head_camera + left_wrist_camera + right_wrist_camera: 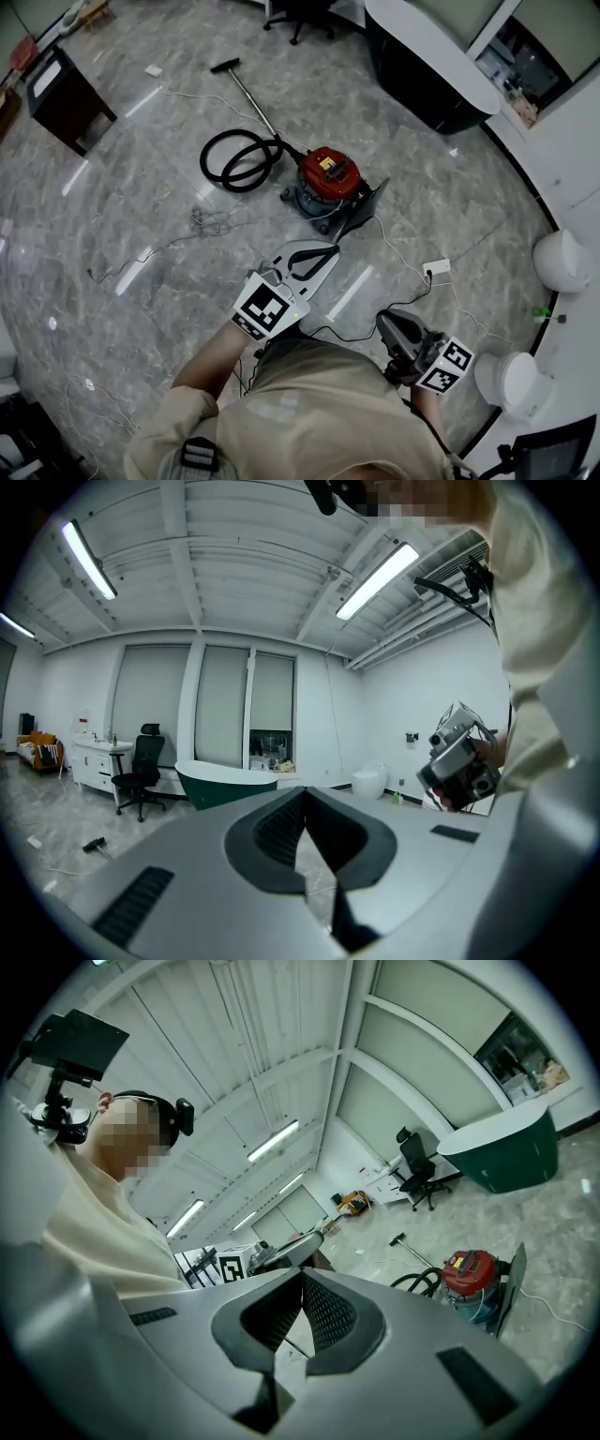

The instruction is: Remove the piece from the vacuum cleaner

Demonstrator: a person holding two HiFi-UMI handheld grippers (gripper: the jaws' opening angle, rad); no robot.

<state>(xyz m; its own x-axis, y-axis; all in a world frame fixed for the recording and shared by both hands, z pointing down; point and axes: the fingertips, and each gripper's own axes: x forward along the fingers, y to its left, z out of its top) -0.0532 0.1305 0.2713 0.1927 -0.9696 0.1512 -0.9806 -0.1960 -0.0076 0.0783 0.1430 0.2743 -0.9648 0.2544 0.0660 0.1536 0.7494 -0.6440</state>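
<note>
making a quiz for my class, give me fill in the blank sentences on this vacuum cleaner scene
1. The body of the vacuum cleaner is ___.
2. Its black hose lies ___ beside it.
3. The fingers of the right gripper are ___, with nothing between them.
Missing words: red; coiled; closed
</note>
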